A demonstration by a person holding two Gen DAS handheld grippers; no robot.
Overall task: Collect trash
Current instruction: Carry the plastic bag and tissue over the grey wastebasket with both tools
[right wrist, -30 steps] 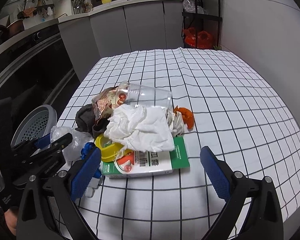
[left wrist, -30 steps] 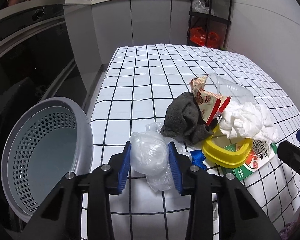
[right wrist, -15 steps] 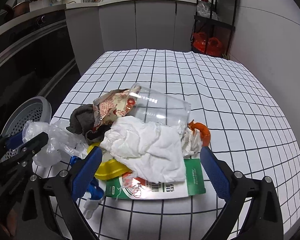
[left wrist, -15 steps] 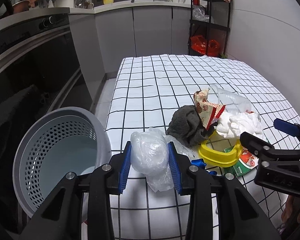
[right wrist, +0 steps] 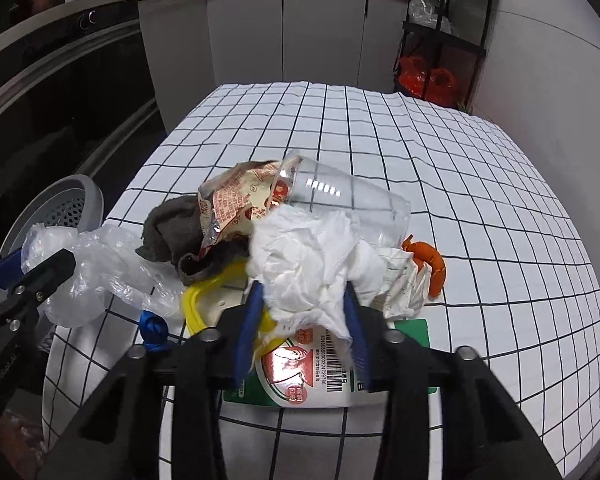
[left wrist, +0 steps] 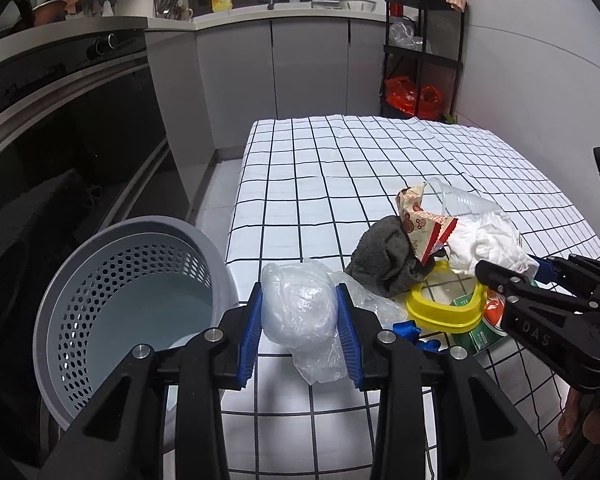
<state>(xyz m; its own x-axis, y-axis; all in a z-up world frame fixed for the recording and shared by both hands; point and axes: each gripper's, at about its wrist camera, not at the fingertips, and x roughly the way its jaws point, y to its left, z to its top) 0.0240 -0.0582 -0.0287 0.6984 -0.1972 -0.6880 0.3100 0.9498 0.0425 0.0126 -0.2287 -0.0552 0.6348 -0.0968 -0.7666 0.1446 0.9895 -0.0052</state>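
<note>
Currently left gripper (left wrist: 299, 322) is clamping the clear plastic bag (left wrist: 298, 312) at table edge, next to the grey perforated bin (left wrist: 112, 304). Right gripper (right wrist: 305, 330) is pinching the white crumpled tissue (right wrist: 312, 264) atop the trash pile w/ yellow lid (right wrist: 204, 300) & plastic cup (right wrist: 340, 200).

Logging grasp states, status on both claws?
Left claw shut on plastic bag. Right claw shut on white tissue. Grey bin open beside table, path unobstructed.

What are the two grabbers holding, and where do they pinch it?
The left gripper pinches the crumpled clear plastic bag across its bulging middle. The right gripper pinches the white tissue wad at its near, lower edge.
</note>
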